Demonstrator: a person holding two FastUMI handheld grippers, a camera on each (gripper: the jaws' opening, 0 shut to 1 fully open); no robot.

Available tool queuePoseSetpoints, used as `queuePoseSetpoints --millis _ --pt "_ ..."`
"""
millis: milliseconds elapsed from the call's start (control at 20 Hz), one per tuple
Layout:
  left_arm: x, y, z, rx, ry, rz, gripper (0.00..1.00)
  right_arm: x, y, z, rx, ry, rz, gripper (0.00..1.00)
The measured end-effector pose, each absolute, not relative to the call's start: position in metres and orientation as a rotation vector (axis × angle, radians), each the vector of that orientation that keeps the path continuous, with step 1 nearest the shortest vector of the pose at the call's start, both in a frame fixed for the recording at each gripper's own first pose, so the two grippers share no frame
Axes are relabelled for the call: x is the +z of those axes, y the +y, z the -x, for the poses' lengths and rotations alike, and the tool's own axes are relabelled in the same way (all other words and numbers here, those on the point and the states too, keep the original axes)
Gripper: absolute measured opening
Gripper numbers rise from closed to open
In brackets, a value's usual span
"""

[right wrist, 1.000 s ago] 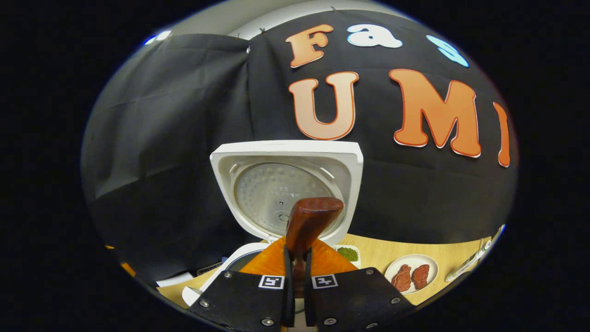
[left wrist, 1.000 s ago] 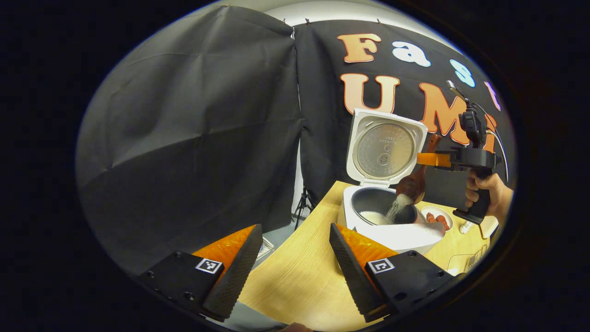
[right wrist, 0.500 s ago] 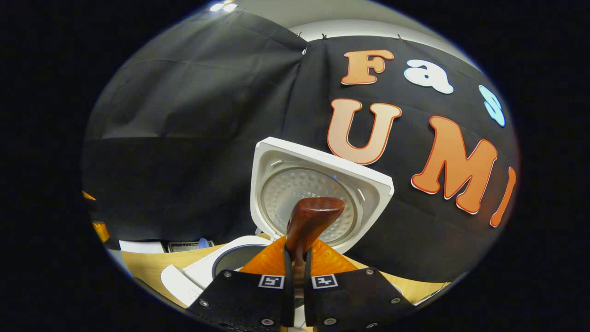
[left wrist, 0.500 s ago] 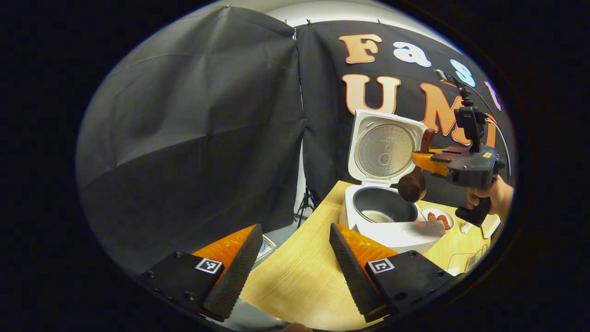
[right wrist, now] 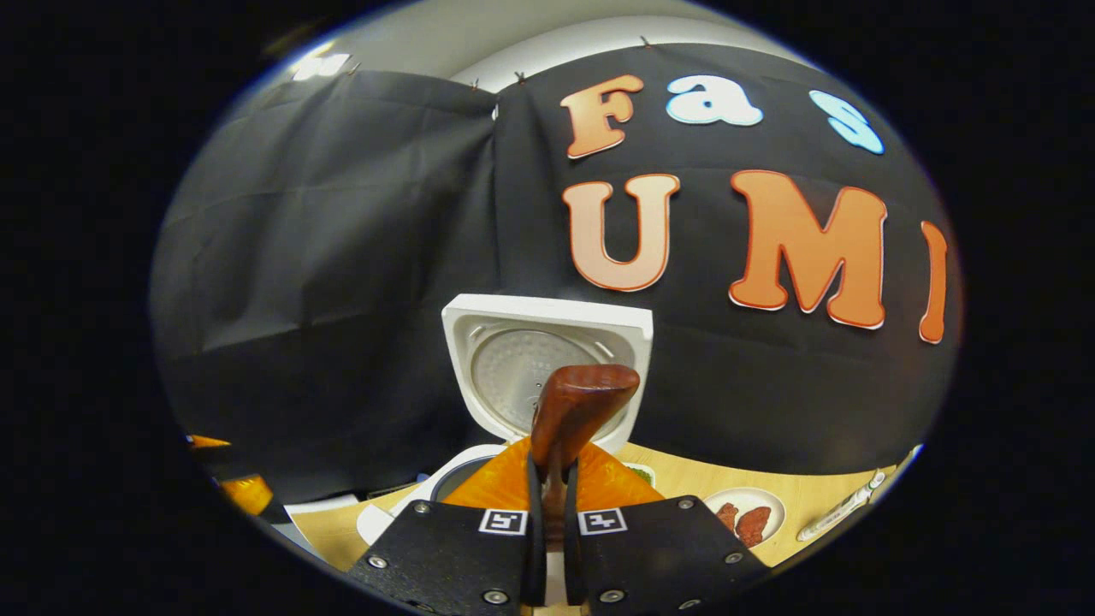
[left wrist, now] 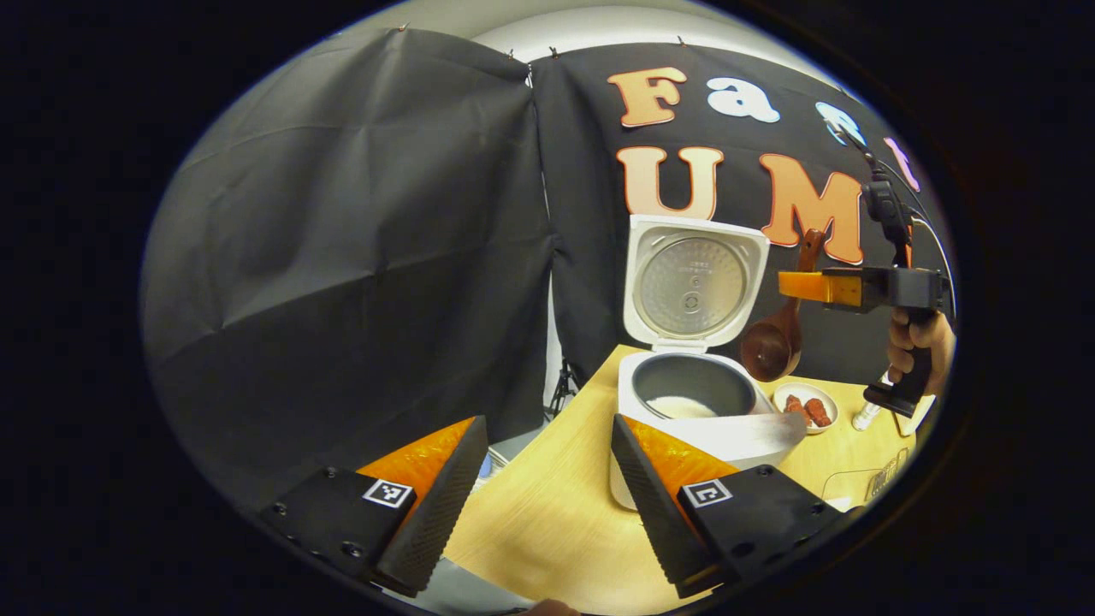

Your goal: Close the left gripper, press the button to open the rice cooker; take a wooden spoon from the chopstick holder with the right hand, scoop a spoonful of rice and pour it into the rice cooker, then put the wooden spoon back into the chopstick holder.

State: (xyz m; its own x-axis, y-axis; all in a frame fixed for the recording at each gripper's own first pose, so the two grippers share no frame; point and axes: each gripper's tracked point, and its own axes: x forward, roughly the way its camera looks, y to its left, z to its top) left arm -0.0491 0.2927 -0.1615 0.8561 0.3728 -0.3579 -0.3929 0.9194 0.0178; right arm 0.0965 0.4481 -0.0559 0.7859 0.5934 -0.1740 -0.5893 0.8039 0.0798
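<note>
Right gripper [right wrist: 547, 513]: my jaws are clamped on the handle of the wooden spoon [left wrist: 774, 342], bowl hanging down beside the open rice cooker [left wrist: 684, 402], rice visible in the pot. Left gripper [left wrist: 547, 479]: jaws apart, holding nothing, low over the table [left wrist: 556, 513]. Judgement: the spoon is light, stiff, smooth wood, apt to pivot. Best gripped mid-handle, as now, for return to the holder.

Glossy wooden spoon [left wrist: 774, 342]; matt wood-grain table [left wrist: 556, 505].
</note>
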Motion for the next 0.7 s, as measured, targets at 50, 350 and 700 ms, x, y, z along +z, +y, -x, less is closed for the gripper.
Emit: queuePoseSetpoints --millis 50,350,700 --pt "-0.16 0.281 0.047 0.387 0.363 0.057 0.99 -0.054 0.431 -0.092 0.627 0.201 -0.046 0.07" --pt "-0.15 0.204 0.033 0.291 0.351 0.039 0.99 -0.066 0.318 -0.075 0.533 0.255 -0.155 0.08" --pt "-0.147 0.116 0.013 0.162 0.372 0.024 0.99 -0.122 0.177 -0.05 0.351 0.341 -0.228 0.07"
